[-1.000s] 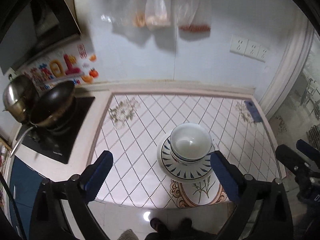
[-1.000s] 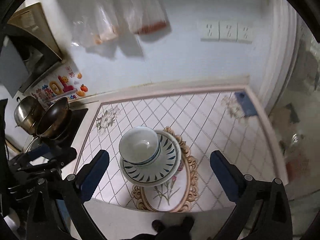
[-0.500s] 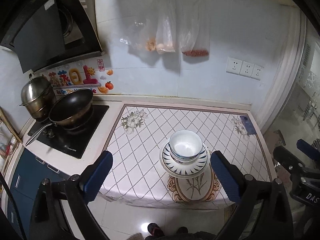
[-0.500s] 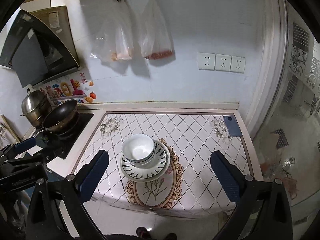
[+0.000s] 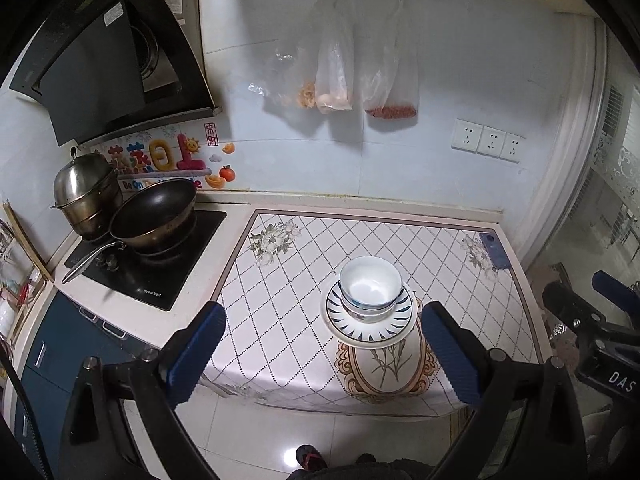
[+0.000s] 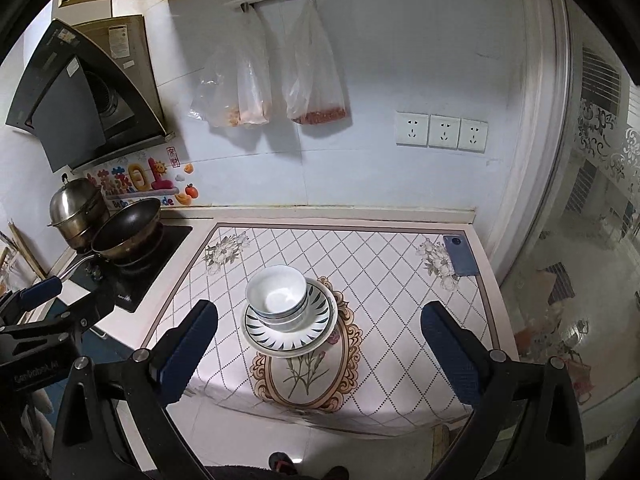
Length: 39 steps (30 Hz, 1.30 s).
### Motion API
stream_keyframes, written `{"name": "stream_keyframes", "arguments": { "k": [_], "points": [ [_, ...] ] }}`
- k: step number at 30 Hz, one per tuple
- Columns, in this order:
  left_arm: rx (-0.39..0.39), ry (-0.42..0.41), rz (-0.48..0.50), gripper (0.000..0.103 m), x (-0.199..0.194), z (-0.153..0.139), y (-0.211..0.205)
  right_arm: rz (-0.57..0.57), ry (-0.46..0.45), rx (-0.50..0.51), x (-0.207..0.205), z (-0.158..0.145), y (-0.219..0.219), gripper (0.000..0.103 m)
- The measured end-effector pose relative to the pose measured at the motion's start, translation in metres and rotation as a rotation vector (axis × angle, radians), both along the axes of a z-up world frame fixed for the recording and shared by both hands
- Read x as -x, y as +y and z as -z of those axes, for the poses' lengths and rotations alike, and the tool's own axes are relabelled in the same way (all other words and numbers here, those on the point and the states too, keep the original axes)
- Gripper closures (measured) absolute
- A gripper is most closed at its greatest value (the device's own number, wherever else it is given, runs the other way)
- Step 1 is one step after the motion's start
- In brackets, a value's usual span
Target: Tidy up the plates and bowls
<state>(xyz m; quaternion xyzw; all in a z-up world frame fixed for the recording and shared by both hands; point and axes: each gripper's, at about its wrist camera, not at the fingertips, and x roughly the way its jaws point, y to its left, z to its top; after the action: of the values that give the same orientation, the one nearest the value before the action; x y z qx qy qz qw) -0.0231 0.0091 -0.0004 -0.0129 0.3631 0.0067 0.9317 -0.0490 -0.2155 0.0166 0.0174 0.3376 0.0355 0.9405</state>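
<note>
A stack of white bowls (image 5: 370, 288) with blue trim sits in stacked blue-patterned plates (image 5: 368, 330) on the counter's patterned mat; the bowls (image 6: 277, 295) and plates (image 6: 290, 334) also show in the right wrist view. My left gripper (image 5: 322, 354) is open and empty, held high above and in front of the counter's front edge. My right gripper (image 6: 318, 354) is open and empty, likewise high and back from the stack. Neither touches the dishes.
A black wok (image 5: 154, 214) and a steel pot (image 5: 86, 192) sit on the hob at left. A blue phone (image 5: 495, 250) lies at the mat's far right corner. Plastic bags (image 5: 336, 68) hang on the wall. The floor lies below the counter's front edge.
Both grippers have pulled up and back from the counter; the stack looks smaller and farther away. The dishes have not moved. Both stay open.
</note>
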Motion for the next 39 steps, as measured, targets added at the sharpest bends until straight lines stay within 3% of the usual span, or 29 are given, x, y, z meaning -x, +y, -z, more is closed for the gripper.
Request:
{"name": "stream_keyframes", "arguments": {
  "k": [39],
  "points": [
    [0.011, 0.020, 0.014, 0.003, -0.003, 0.001, 0.003, -0.015, 0.013, -0.009, -0.004, 0.009, -0.006, 0.000]
  ]
}}
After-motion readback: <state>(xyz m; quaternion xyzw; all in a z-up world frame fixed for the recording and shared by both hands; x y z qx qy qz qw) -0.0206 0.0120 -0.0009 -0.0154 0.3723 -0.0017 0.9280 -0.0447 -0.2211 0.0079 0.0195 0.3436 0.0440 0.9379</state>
